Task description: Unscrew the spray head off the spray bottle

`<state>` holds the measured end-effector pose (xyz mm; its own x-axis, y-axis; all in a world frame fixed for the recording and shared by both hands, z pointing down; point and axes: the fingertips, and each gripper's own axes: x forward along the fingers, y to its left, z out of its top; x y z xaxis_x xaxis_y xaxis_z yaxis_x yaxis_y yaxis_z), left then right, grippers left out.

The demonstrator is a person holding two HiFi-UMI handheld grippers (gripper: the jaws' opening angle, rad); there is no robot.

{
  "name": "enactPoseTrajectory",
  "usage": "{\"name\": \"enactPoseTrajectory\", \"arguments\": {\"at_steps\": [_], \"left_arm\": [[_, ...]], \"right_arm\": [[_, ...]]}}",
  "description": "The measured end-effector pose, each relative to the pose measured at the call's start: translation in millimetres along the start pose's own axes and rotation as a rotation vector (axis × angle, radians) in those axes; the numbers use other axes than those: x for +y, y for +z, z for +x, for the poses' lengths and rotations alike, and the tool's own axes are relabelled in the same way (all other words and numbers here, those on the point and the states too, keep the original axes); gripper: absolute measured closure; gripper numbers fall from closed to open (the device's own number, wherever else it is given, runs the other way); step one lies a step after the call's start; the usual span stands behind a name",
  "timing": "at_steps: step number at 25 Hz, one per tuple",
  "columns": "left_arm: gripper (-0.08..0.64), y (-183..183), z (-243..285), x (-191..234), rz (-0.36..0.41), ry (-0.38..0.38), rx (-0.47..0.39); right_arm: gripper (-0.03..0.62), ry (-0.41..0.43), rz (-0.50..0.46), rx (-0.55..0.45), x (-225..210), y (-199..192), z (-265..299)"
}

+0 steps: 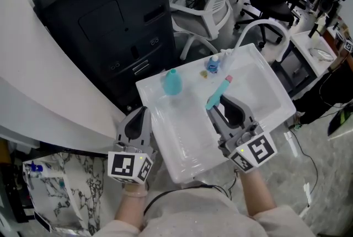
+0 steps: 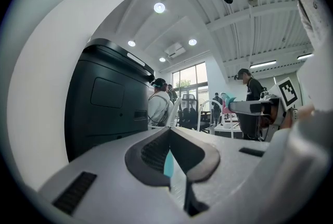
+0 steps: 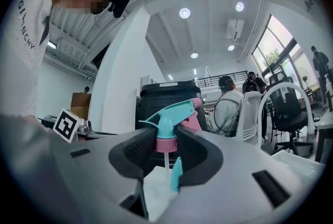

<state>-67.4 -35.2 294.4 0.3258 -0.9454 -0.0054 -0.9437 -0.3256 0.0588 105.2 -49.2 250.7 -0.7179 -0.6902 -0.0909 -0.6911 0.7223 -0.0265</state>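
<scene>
So the spray head [image 1: 218, 92] is already off the bottle. The right gripper [image 1: 219, 104] is clamped on it, jaws partway closed and squeezing the pink collar [image 3: 166, 143] from both sides. The teal trigger part sticks up above the jaws, and the thin dip tube [image 3: 165, 163] hangs straight down under the collar with nothing on its end. In the right gripper view you can see the teal bottle [image 3: 177, 173] lower down behind the tube, not touching it. In the head view the bottle [image 1: 172, 82] stands upright by itself on the white tabletop [image 1: 187, 136], toward the far left corner and well apart from the spray head off to its right. The left gripper [image 1: 144, 110] hangs at the near left edge of the tabletop with its jaws shut tight on nothing. Its own view just shows a sliver of the teal bottle [image 2: 168, 164] past the closed tips. There's also a small blue-and-white thing [image 1: 213, 65] near the far edge, can't tell what it is. A big black cabinet [image 1: 105, 15] sits behind the tabletop on the left.
</scene>
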Motion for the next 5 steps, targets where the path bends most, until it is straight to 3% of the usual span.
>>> {"name": "enactPoseTrajectory", "arguments": {"at_steps": [5], "left_arm": [[0.554,-1.3,-1.2,-0.2,0.003,0.005,0.003]], "right_arm": [[0.459,0.002,0.007,-0.004,-0.1,-2.3,-0.2]]}}
